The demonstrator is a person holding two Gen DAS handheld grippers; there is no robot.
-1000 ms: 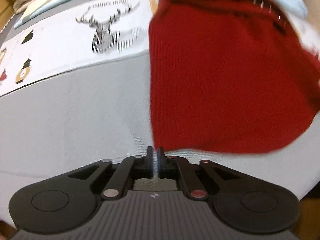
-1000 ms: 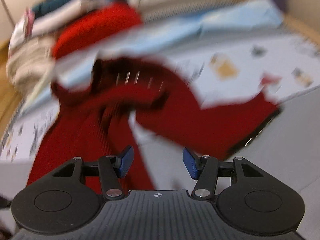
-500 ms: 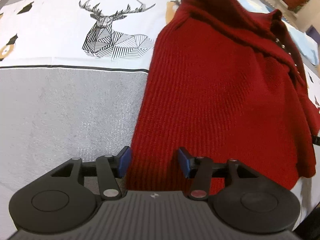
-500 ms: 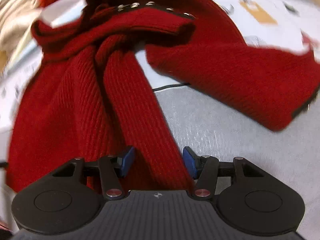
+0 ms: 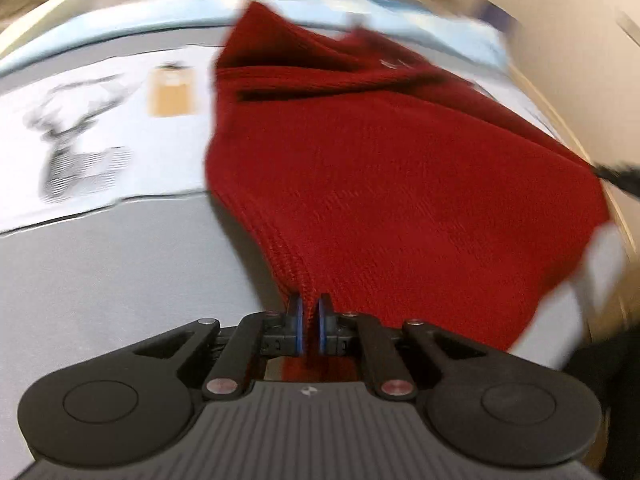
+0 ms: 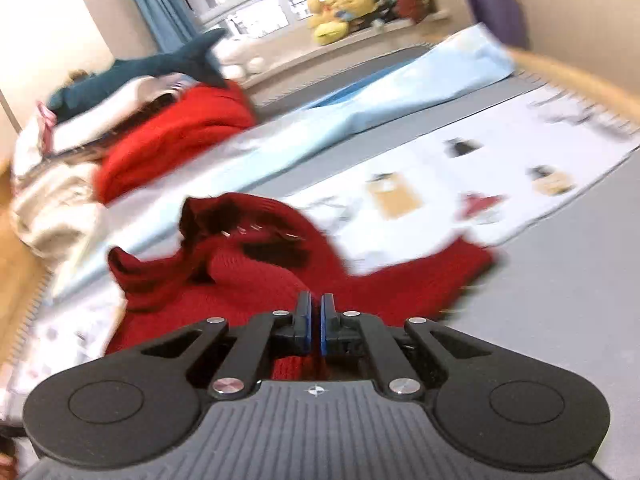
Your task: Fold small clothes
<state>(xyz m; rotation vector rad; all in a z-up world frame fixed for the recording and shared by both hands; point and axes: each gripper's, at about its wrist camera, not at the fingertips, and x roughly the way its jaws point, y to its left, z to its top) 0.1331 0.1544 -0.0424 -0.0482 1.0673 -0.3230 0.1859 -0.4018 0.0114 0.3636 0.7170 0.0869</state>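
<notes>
Red knit sweater [image 5: 400, 184] fabric is pinched between the nearly closed blue pads of the left gripper [image 5: 310, 326], and likewise clamped by the right gripper [image 6: 316, 328]. Ahead of both tools the garment is spread over the grey bedcover [image 5: 120, 280], with a deer-printed sheet [image 5: 80, 136] beyond, to the left.
</notes>
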